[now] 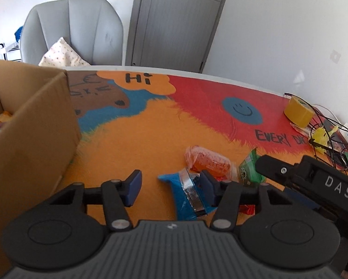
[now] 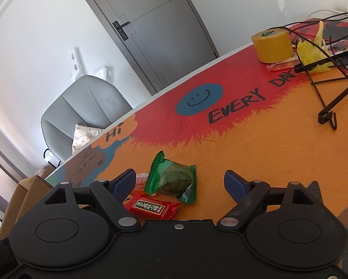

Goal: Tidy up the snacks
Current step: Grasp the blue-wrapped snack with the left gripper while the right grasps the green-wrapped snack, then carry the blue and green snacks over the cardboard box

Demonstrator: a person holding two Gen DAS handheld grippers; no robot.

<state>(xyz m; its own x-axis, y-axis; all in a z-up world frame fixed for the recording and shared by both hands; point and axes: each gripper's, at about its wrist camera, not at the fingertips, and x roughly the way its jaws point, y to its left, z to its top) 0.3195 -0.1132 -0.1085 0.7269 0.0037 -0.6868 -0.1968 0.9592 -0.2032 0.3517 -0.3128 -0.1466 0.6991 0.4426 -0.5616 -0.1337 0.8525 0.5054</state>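
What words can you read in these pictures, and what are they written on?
"Hi": on the orange cloud printed on the table mat.
"EVERY DA...": on the table mat; the rest is hidden by clutter.
"DAS": on the right gripper, seen from the left wrist.
Red snack packet: a dark label with light characters, too small to read.
Green snack packet: print too blurred.
Tape roll: top label unreadable.

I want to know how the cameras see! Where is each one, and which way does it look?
Left wrist: on the left gripper, looking down at a blue packet, cardboard box beside; right gripper shows.
Right wrist: on the right gripper, facing a green packet.
Both share the green packet, tape roll, door, chair.
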